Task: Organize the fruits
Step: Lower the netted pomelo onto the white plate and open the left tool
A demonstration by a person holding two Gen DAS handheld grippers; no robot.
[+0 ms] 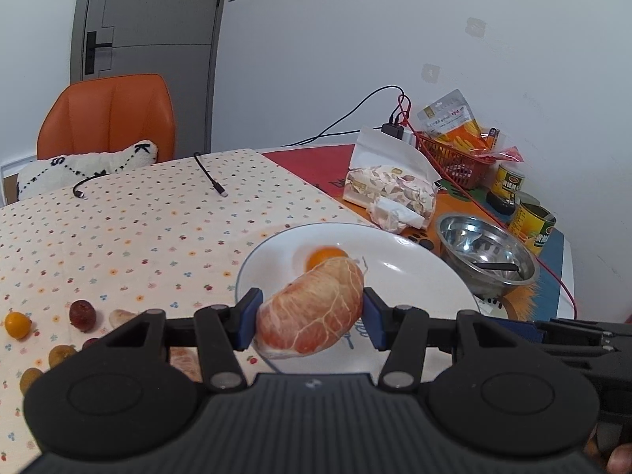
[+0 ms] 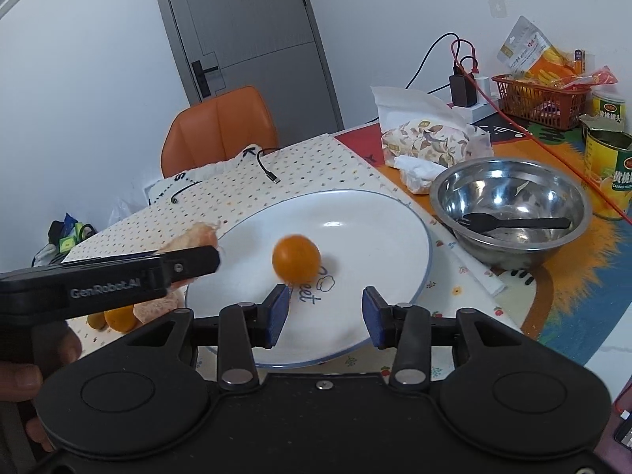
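**Fruit sorting: early stage, second piece in transit**

Nearest the left camera, the left gripper is clamped by its blue pads on a peeled, white-veined orange citrus segment; the segment hangs above the near edge of the round white blue-rimmed plate, not yet set down. The right gripper stands partly open with nothing between its pads; it hovers over the near part of the same plate.

On the plate, one small round orange fruit lies near the centre, blurred in the right view; it is the only piece delivered so far.

Left of the plate, on the dotted tablecloth, several pieces remain unsorted: a small orange fruit, a dark red fruit, two olive-yellow fruits and further citrus segments, partly hidden by the gripper.

Beyond the plate, the steel bowl holds only a black plastic fork; no fruit is in it.

Judgement: the task is well short of half done; placing the held segment comes next, then the tablecloth pieces.
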